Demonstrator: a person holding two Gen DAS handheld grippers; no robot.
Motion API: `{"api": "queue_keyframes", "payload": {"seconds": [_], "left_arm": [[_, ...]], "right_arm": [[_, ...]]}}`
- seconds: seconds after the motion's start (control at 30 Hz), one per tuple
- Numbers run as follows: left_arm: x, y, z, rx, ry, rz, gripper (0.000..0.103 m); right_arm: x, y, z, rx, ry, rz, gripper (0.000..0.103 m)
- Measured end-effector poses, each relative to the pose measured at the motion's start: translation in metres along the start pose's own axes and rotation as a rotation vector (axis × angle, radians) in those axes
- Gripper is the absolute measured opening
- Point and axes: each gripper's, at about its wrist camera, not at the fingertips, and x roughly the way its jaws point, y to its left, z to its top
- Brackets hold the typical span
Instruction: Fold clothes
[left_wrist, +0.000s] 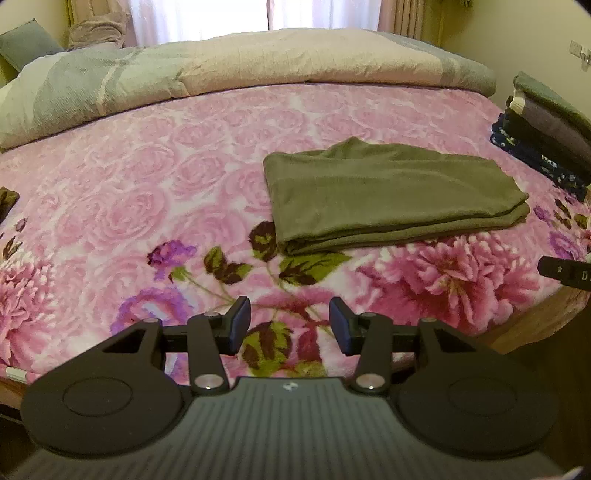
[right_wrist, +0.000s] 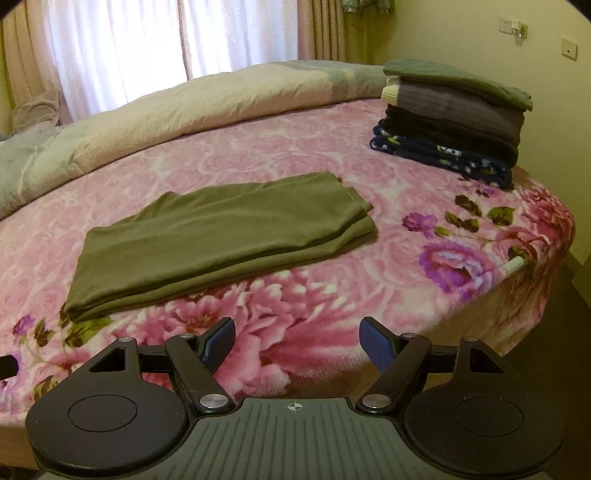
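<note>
While both the left gripper (left_wrist: 290, 323) and right gripper (right_wrist: 297, 345) hang spread and empty at lower frame, the olive garment (right_wrist: 221, 236) lies folded mid-frame on the floral blanket (right_wrist: 424, 206). It looks soft, light and limp, so a pinch through all layers at a folded corner would likely hold it best

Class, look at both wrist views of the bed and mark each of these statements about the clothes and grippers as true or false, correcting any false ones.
1. The olive garment lies folded on the floral blanket. True.
2. The left gripper is shut on the olive garment. False: its jaws are open and empty, short of the garment.
3. A stack of folded clothes sits near the bed's corner, by the wall. True.
4. The right gripper holds a sock. False: it is open, holding nothing.
5. The olive garment rests on top of the stack. False: it lies apart from it, on the blanket.
</note>
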Motion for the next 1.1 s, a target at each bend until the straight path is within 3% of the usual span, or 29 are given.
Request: {"api": "queue_keyframes", "payload": {"seconds": [0.67,0.9,1.1], "left_arm": [[0.047,-0.002,0.006,-0.028,0.068,-0.034,0.043],[0.058,0.013,0.016,-0.100,-0.004,-0.133,0.038],[0.074,0.017,0.032,-0.119,-0.049,-0.193,0.036]], "right_arm": [[0.046,-0.015,0.002,0.023,0.044,0.010,0.077],[0.070,-0.072,0.004,0.379,0.010,0.224,0.077],[0.103,-0.119,0.017,0.694,0.000,0.320,0.077]]}}
